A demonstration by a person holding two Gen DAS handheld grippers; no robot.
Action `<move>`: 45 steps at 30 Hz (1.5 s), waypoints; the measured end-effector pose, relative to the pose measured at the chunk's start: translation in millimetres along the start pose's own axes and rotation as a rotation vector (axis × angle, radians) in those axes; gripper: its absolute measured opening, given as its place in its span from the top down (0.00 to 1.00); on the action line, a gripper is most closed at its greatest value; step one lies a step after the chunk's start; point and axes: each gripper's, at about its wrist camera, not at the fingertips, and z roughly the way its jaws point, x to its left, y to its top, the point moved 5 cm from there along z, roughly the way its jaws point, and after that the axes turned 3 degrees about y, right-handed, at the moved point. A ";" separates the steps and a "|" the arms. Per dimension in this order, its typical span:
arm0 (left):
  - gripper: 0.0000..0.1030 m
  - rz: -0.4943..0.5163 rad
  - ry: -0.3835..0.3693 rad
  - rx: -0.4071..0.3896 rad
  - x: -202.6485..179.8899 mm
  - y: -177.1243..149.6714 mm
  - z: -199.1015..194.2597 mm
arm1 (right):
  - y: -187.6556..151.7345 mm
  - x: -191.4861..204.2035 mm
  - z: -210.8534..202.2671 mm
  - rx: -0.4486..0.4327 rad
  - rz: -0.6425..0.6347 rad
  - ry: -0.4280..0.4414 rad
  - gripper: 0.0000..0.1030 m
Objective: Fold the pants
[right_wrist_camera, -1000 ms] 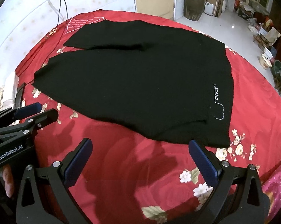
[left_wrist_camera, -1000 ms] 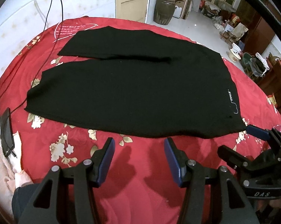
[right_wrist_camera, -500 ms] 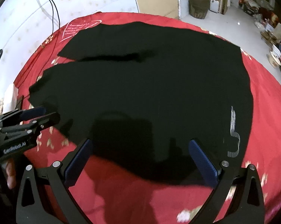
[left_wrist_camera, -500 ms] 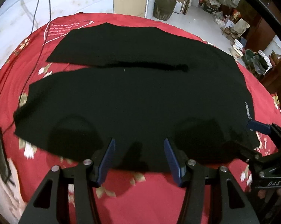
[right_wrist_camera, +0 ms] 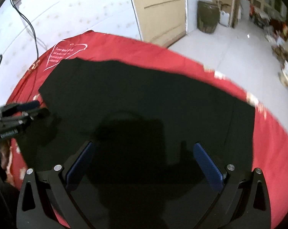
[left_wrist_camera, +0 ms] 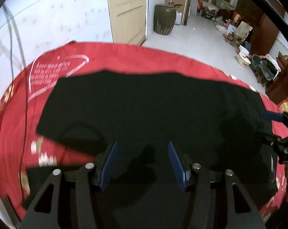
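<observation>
Black pants (left_wrist_camera: 147,106) lie spread flat on a red bedspread (left_wrist_camera: 124,57), legs pointing left; they also fill the right wrist view (right_wrist_camera: 147,103). My left gripper (left_wrist_camera: 142,164) is open and empty, low over the near leg. My right gripper (right_wrist_camera: 144,162) is open wide and empty, over the waist end of the pants. Each gripper shows in the other's view: the right one at the right edge (left_wrist_camera: 277,129), the left one at the left edge (right_wrist_camera: 19,112).
The bedspread (right_wrist_camera: 268,137) has a white heart print (left_wrist_camera: 56,72) at the far left corner. A black cable (left_wrist_camera: 23,87) runs down the white wall onto the bed. Beyond the bed are a tiled floor, a dark jar (left_wrist_camera: 164,19) and clutter.
Both grippers have moved forward from the near edge of the bed to over the pants, and the cameras tilted up. Both stay open.
</observation>
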 end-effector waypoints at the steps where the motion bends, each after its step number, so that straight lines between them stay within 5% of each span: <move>1: 0.44 0.001 -0.004 -0.010 1.9 10.3 5.4 | 9.0 -5.4 4.5 -0.003 -0.022 -0.003 0.00; 11: 0.40 -0.051 0.072 -0.002 36.5 75.6 68.4 | 67.1 -52.2 51.3 0.032 -0.087 0.046 0.00; 23: 0.35 -0.084 0.137 0.005 66.7 84.1 110.7 | 81.6 -48.7 100.1 0.130 -0.111 0.105 0.02; 26: 0.35 -0.071 0.139 -0.014 66.2 82.7 111.3 | 75.8 -43.5 104.7 0.146 -0.161 0.062 0.16; 28: 0.39 -0.059 0.137 -0.025 63.4 81.3 110.3 | 76.1 -46.1 102.7 0.145 -0.191 -0.022 0.40; 30: 0.54 -0.048 0.126 -0.026 58.5 81.6 109.1 | 76.3 -46.2 100.2 0.154 -0.183 0.002 0.72; 31: 0.60 -0.029 0.123 -0.027 53.4 82.3 108.3 | 75.9 -46.1 99.8 0.161 -0.190 -0.002 0.75; 33: 0.89 0.015 0.136 -0.031 41.4 82.6 106.8 | 73.7 -41.4 98.3 0.177 -0.239 -0.019 0.90; 36: 0.96 0.063 0.208 -0.043 29.7 81.7 106.1 | 72.3 -37.5 93.3 0.185 -0.243 -0.043 0.95; 45: 0.96 -0.056 0.158 -0.157 49.0 67.2 13.6 | 53.1 0.9 -13.4 0.005 -0.251 -0.048 0.95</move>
